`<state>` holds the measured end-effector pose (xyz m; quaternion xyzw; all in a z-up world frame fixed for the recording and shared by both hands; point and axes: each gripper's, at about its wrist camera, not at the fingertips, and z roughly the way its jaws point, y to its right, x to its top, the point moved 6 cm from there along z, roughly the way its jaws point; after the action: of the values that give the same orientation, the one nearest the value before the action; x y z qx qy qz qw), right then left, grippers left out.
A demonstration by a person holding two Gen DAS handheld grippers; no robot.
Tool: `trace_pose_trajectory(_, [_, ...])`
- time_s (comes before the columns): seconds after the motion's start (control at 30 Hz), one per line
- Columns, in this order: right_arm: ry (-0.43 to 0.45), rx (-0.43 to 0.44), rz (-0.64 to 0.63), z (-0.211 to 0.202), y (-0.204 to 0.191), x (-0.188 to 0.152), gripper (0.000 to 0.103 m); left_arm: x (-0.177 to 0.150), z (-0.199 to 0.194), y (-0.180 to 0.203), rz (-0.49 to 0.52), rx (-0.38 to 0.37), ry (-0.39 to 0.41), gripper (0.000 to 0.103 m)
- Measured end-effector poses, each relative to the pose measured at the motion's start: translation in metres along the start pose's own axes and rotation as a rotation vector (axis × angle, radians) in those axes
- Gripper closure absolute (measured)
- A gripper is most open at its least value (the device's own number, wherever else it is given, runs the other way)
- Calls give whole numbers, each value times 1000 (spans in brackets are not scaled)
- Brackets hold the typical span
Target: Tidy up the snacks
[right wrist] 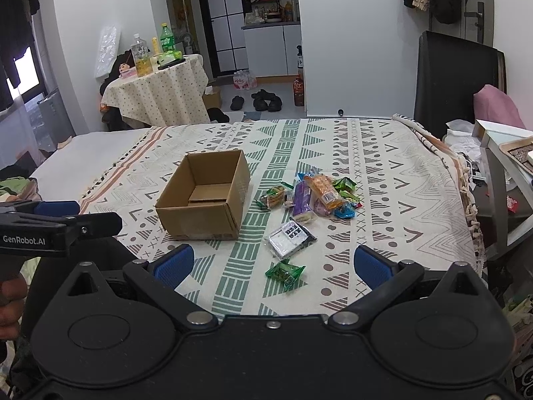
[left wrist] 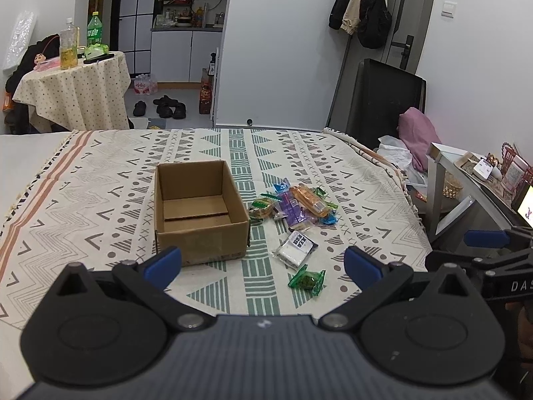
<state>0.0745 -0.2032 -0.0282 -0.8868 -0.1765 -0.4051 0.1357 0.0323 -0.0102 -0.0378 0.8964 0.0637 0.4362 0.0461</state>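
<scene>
An open, empty cardboard box (left wrist: 200,213) (right wrist: 205,200) stands on the patterned cloth. To its right lies a pile of wrapped snacks (left wrist: 296,206) (right wrist: 313,193) with orange, purple, green and blue packets. Nearer me lie a black-and-white packet (left wrist: 294,246) (right wrist: 289,238) and a small green packet (left wrist: 306,280) (right wrist: 284,273). My left gripper (left wrist: 263,263) is open and empty, just in front of the box and the near packets. My right gripper (right wrist: 273,263) is open and empty, with the green packet between its fingertips' line of sight.
The cloth-covered surface (left wrist: 100,183) (right wrist: 399,166) drops off at its right edge beside a grey side table (left wrist: 466,173). The other gripper shows at the right edge of the left wrist view (left wrist: 493,243) and the left edge of the right wrist view (right wrist: 56,223).
</scene>
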Motion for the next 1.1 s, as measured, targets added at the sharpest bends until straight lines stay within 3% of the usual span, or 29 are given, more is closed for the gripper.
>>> trace_pose_trajectory(0.23, [1, 7, 4, 0, -1, 0, 0, 0, 0, 0, -9, -3, 4, 0])
trace_pose_trajectory(0.5, [6, 13, 0, 1, -3, 1, 0, 3, 3, -3, -5, 54, 5, 0])
trace_pose_trajectory(0.97, [12, -14, 2, 16, 7, 6, 0, 9, 27, 0, -34, 9, -8, 0])
trace_pose_trajectory(1.1, [5, -29, 8, 24, 14, 6, 0, 10, 37, 0, -40, 27, -11, 0])
